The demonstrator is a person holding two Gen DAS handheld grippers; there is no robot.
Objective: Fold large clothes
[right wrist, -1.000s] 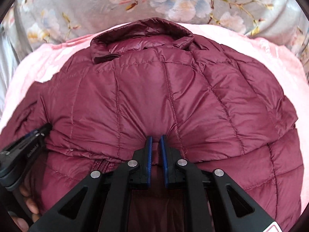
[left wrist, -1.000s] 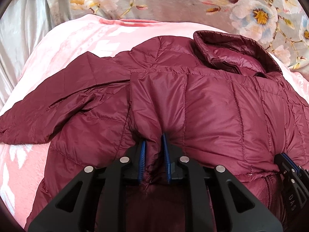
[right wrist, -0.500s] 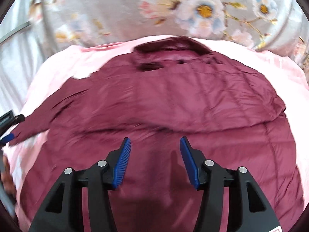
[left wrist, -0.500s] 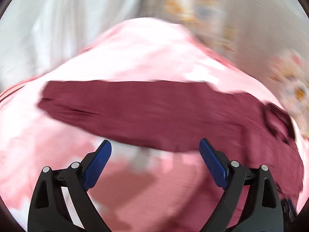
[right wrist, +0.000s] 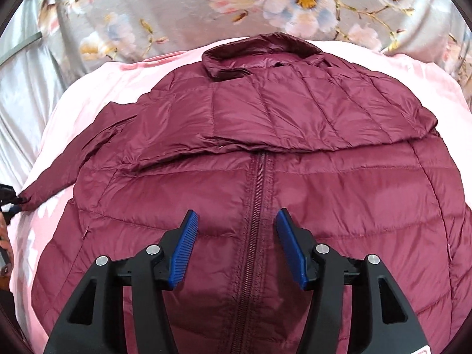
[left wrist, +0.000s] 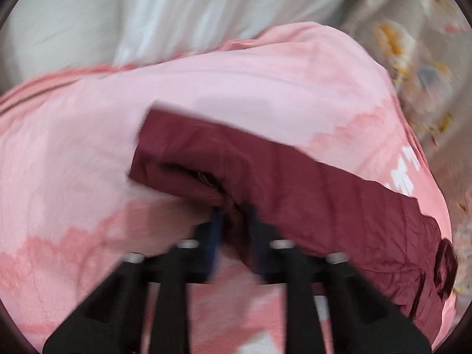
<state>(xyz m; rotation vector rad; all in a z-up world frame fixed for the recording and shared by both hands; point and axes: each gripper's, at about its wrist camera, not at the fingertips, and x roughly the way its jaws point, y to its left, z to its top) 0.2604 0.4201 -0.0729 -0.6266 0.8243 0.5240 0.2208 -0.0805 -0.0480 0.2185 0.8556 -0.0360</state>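
A maroon quilted puffer jacket [right wrist: 265, 153] lies on a pink blanket [right wrist: 88, 88], its upper part folded down over the zipped front, collar [right wrist: 262, 56] at the far side. Its left sleeve [left wrist: 265, 171] stretches out across the blanket. In the blurred left wrist view my left gripper [left wrist: 234, 236] is shut on the sleeve near its cuff end. It also shows at the left edge of the right wrist view [right wrist: 7, 199], at the sleeve tip. My right gripper [right wrist: 236, 236] is open and empty, just above the zipper [right wrist: 256, 206].
The pink blanket [left wrist: 73, 177] covers a bed. Grey floral fabric [right wrist: 206, 6] lies beyond the collar. White satin fabric [left wrist: 147, 8] lies past the blanket's left edge. A hand [right wrist: 4, 247] shows at the left edge of the right wrist view.
Both grippers let go of the folded jacket edge. My left gripper swung left to the sleeve and closed on it. My right gripper opened and drew back over the zipper.
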